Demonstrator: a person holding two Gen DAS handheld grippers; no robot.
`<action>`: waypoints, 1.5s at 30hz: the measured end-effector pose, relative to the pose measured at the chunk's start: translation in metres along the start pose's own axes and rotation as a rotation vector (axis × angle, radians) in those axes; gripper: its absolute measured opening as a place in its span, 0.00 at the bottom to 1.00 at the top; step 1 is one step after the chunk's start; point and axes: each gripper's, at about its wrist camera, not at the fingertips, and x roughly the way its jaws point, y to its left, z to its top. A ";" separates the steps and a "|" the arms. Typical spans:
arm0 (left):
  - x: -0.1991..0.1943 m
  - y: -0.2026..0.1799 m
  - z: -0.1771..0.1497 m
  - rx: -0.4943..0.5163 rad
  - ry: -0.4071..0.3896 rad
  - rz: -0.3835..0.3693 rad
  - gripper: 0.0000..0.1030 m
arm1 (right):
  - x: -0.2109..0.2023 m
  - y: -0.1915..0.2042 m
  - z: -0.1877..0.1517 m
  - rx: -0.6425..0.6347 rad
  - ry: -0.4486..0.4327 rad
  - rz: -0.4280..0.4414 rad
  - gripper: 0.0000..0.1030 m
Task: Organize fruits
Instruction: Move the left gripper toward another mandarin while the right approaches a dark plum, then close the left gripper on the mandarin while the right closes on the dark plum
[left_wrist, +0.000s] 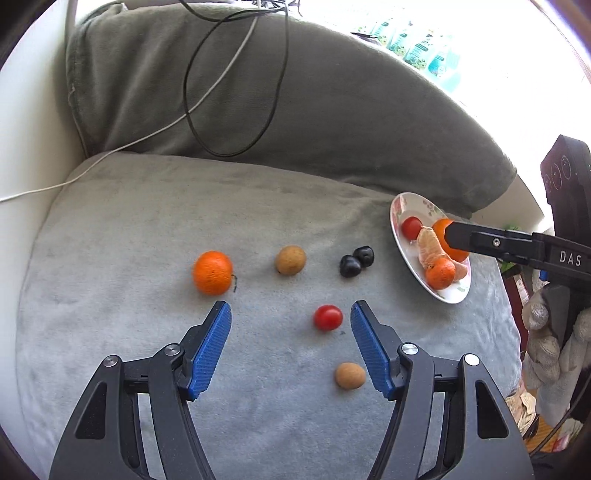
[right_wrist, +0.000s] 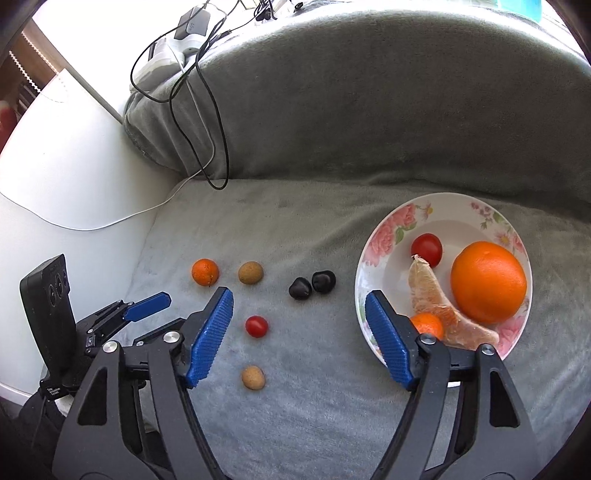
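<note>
Lying on a grey sofa cushion (right_wrist: 314, 424), a floral plate (right_wrist: 391, 221) is carrying a large orange (right_wrist: 488, 282), a peeled segment (right_wrist: 428, 295), a tangerine (right_wrist: 430, 324) and a cherry tomato (right_wrist: 427, 249). The right claw (right_wrist: 299, 328) and left claw (left_wrist: 291, 334) are both hanging spread and empty, the loose tomato (left_wrist: 328, 317) sitting between the left's fingers.

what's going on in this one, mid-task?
A person is sorting fruit onto a floral plate on a grey cushion. Both hand-held grippers are open and empty: the left hand-held gripper is beside a loose cherry tomato, and the right hand-held gripper hovers by the plate's edge. A large orange already sits on the plate; a small mandarin lies on the cushion.
</note>
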 end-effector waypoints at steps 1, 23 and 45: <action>0.001 0.004 0.001 -0.002 -0.002 0.004 0.65 | 0.005 0.002 -0.001 0.009 0.010 0.003 0.69; 0.031 0.056 0.007 -0.021 0.018 -0.017 0.61 | 0.088 0.002 -0.015 0.218 0.112 -0.063 0.37; 0.052 0.059 0.015 -0.011 0.032 -0.057 0.52 | 0.114 0.019 0.005 0.167 0.132 -0.184 0.29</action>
